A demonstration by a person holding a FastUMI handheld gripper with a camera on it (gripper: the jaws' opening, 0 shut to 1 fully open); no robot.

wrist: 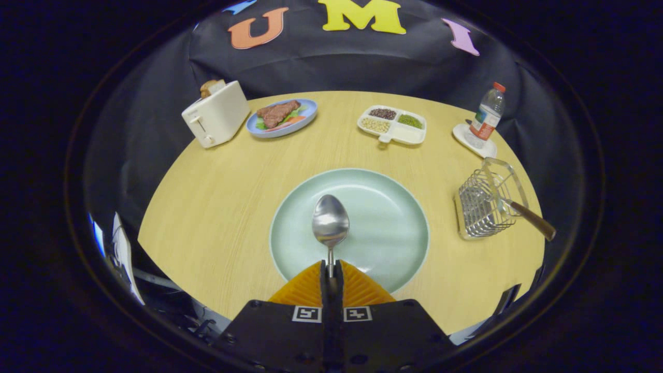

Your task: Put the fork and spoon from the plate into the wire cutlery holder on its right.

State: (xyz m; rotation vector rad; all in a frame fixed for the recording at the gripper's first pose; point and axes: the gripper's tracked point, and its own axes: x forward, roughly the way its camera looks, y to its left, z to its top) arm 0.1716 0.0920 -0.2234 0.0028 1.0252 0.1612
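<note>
The tool [331, 269] is clamped on the handle of a spoon [330, 224], held over a pale green plate [393, 248] on the tabletop [217, 207]. In the wire cutlery holder [484, 207] to the right, a wooden-handled utensil [533, 220], probably the fork, already leans. Only the spoon seems left to deliver.

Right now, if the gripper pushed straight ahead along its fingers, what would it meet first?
The gripper, shut on the spoon, points over the green plate; beyond it, probably the divided snack tray, though depth is unclear.
</note>
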